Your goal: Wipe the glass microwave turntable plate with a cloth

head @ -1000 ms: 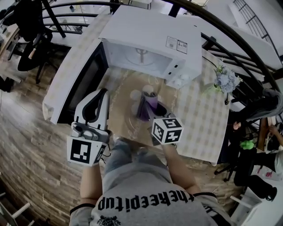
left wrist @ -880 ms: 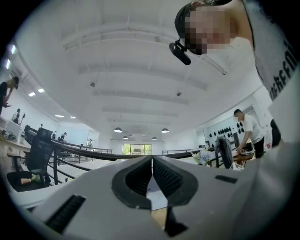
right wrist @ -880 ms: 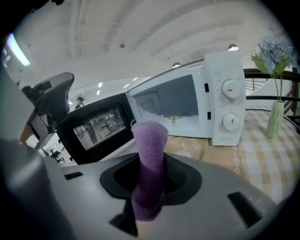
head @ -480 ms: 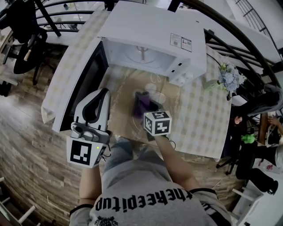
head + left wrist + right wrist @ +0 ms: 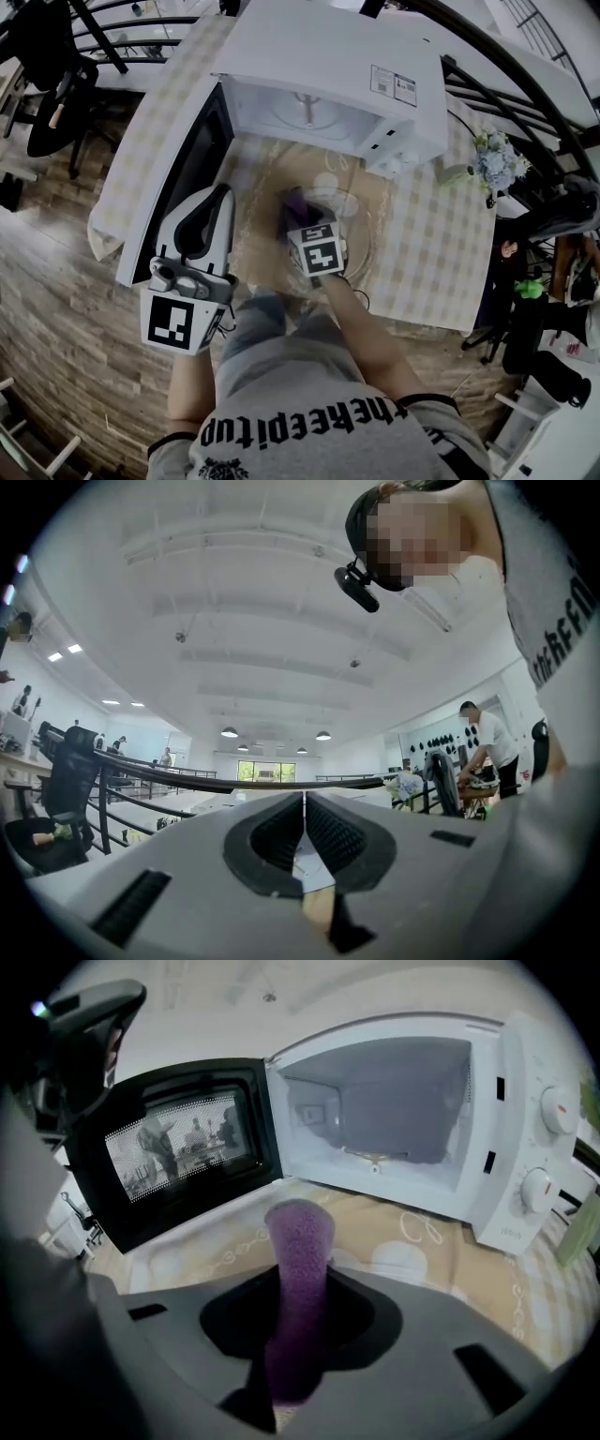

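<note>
The clear glass turntable plate (image 5: 364, 246) lies on the beige mat in front of the open white microwave (image 5: 328, 70). My right gripper (image 5: 296, 217) is over the plate's middle, shut on a purple cloth (image 5: 292, 201) that points toward the microwave. In the right gripper view the rolled cloth (image 5: 300, 1241) sticks out past my right gripper (image 5: 300, 1312), with the empty oven cavity (image 5: 384, 1101) behind it. My left gripper (image 5: 218, 195) stays left of the plate, beside the door, jaws together. In its own view my left gripper (image 5: 305, 829) points up at the ceiling, holding nothing.
The black microwave door (image 5: 183, 178) hangs open to the left, close to the left gripper. A vase of pale flowers (image 5: 494, 161) stands at the table's right end. The checked tablecloth (image 5: 427, 253) runs to the table's near edge by my legs.
My right gripper has carried the purple cloth left and farther across the plate toward the microwave. The left gripper has stayed where it was.
</note>
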